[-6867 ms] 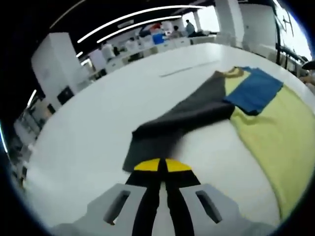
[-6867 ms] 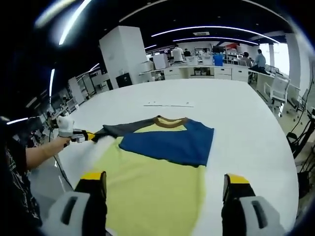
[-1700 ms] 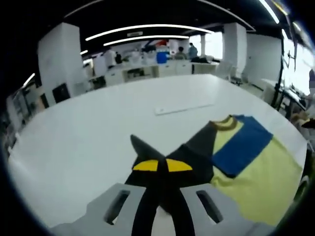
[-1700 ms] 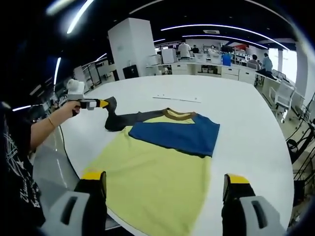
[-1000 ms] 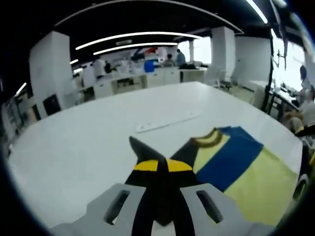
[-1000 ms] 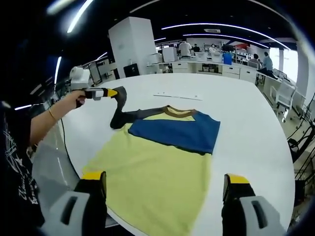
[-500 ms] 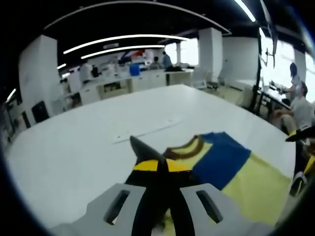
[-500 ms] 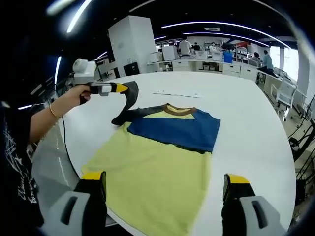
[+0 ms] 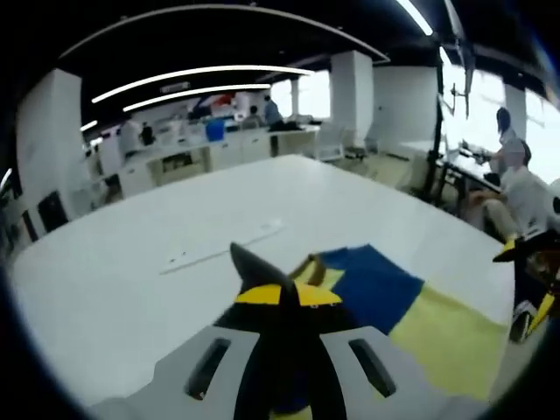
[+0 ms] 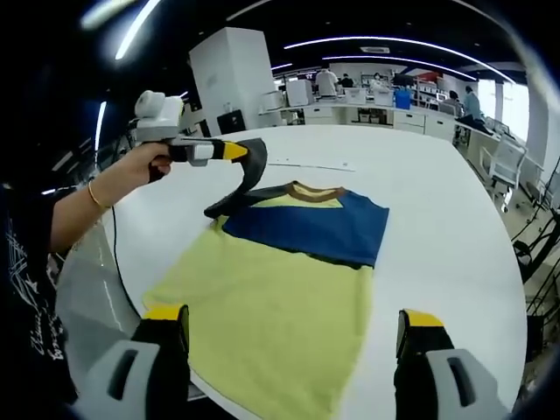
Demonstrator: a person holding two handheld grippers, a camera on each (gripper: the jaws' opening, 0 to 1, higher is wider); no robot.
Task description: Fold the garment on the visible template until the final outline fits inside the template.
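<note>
A yellow T-shirt [image 10: 280,297] lies flat on the white table [image 10: 437,227], its brown collar [image 10: 315,191] at the far end. Its blue sleeve [image 10: 306,227] is folded across the chest. My left gripper [image 10: 236,150], held in a hand, is shut on the dark grey sleeve [image 10: 249,175] and holds it raised above the table at the shirt's left shoulder. In the left gripper view the left gripper [image 9: 280,296] pinches the grey sleeve [image 9: 249,262], with the blue sleeve [image 9: 372,284] and yellow T-shirt [image 9: 446,328] beyond. My right gripper [image 10: 293,319] stands open over the shirt's near hem.
A thin pale strip [image 10: 306,164] lies on the table beyond the collar. The table's rounded edge [image 10: 114,280] runs close by the shirt's left side. A person's forearm [image 10: 87,210] reaches in from the left. Desks, chairs and people fill the room behind.
The left gripper has lifted the grey sleeve higher and carried it in toward the collar and chest. The right gripper has stayed open in the same place.
</note>
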